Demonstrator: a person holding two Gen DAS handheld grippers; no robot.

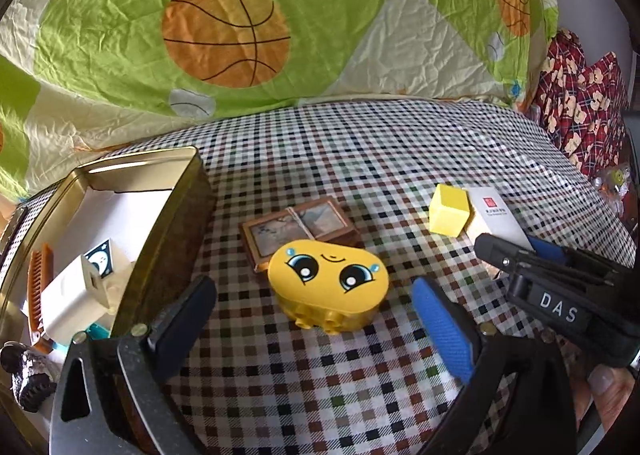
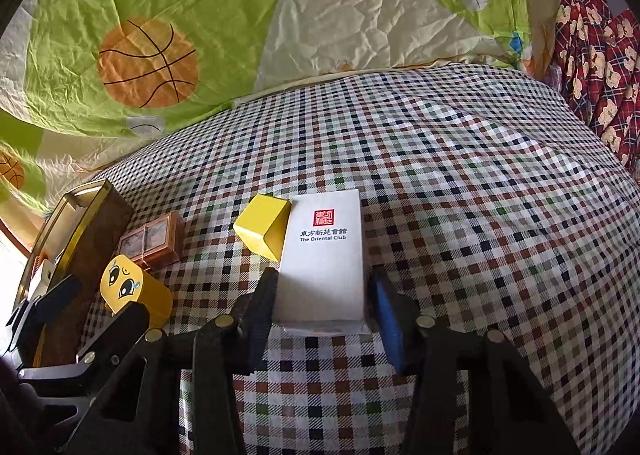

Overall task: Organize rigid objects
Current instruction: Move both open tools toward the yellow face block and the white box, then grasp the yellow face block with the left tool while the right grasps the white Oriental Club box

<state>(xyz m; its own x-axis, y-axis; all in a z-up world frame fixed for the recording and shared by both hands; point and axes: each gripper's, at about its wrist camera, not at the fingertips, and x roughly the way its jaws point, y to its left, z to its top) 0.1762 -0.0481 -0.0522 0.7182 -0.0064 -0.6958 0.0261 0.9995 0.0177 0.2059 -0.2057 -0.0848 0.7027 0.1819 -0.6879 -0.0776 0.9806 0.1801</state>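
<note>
On the checked bedcover (image 1: 360, 143), an open brass-coloured metal tin (image 1: 176, 215) stands leftmost. The left tool (image 1: 316, 319), released, straddles a yellow plastic face block (image 1: 328, 279). Rightward, the right tool (image 2: 324, 295) grasps a white card box (image 2: 324, 247) beside a yellow cube (image 2: 264, 227).

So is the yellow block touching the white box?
Touching. In the right wrist view the yellow block leans right against the white box's left edge, with no checked cloth showing between them.

Yellow face toy (image 1: 328, 287) between open left gripper (image 1: 316, 315) fingers (image 1: 442, 329), checked cloth (image 1: 400, 159)
</note>
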